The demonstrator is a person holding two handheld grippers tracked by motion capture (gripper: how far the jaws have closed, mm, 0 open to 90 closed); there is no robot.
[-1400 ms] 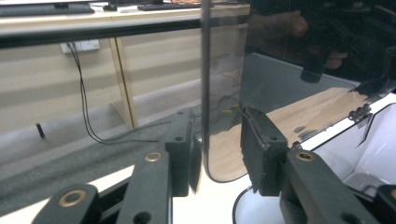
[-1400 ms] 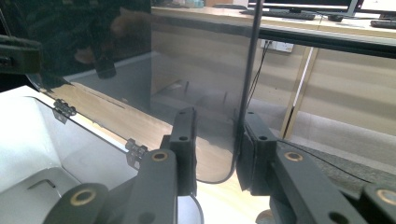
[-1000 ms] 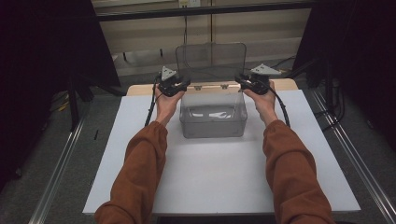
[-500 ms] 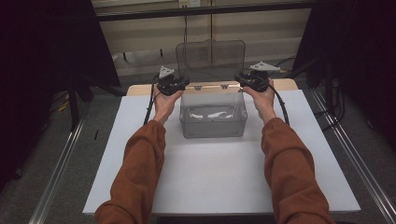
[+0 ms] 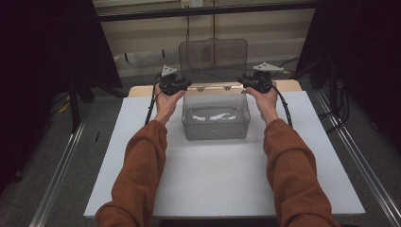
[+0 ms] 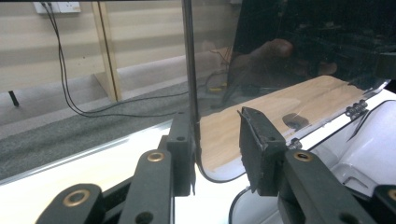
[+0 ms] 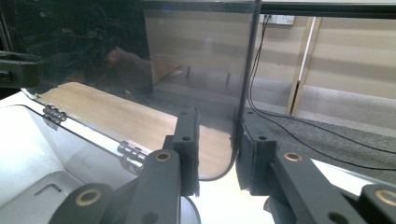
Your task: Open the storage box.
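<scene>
From the high view, a clear box is seen on the white worktop, its lid upright. In the left gripper view, the left claw has just been closing around the lid's edge, apparently gripping it. In the right gripper view, the right claw is seen clenched on the opposite edge.

Box sits on the table, centred left to right, toward the far edge. Lid stands upright behind it, hinged along the box's far rim. Left gripper at the lid's lower left corner, right gripper at its lower right corner, each straddling a side edge. Wooden board lies along the table's far edge, behind the box.
</scene>
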